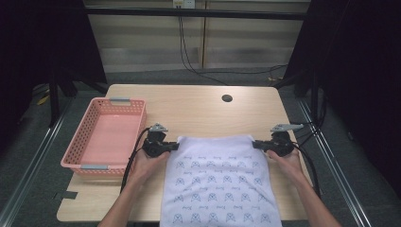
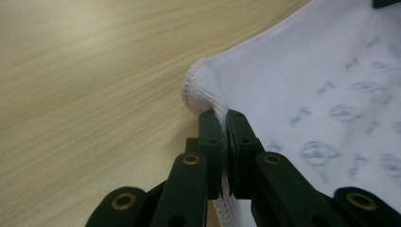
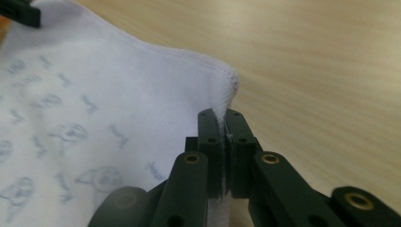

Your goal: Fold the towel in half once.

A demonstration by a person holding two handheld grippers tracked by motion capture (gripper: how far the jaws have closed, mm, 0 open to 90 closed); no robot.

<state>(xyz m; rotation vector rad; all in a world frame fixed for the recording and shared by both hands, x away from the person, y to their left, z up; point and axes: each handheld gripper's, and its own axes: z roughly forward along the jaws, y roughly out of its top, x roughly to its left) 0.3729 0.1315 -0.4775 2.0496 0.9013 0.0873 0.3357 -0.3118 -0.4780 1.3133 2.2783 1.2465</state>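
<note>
White cloth (image 1: 220,182) with a pale blue print is pinched at both far corners. The left gripper (image 1: 171,146) is closed on the far-left corner; in the left gripper view the stitched hem (image 2: 198,92) is seen bunched between the closed jaws of the left gripper (image 2: 224,116). The right gripper (image 1: 259,144) is closed on the far-right corner, and the same is seen in the right gripper view: the right gripper (image 3: 222,114) is clamped with the corner of the cloth (image 3: 118,85) folded up between the jaws.

The cloth is laid flat on the wooden table (image 1: 198,106), with its near edge hanging over the table's near edge, between the forearms. The far hem is drawn fairly straight between the two grippers. Left of the cloth, just beside the left gripper, a pink basket (image 1: 90,161) is standing empty.

Step judged: corners gripped, first fold about to be made. For the next move both corners would probably be lifted together and carried toward the near edge, at level height, with the tension kept even so the hem is not skewed. Grip is shallow at both corners, so slip is possible if pulled hard. The basket is likely the drop-off once folded.
</note>
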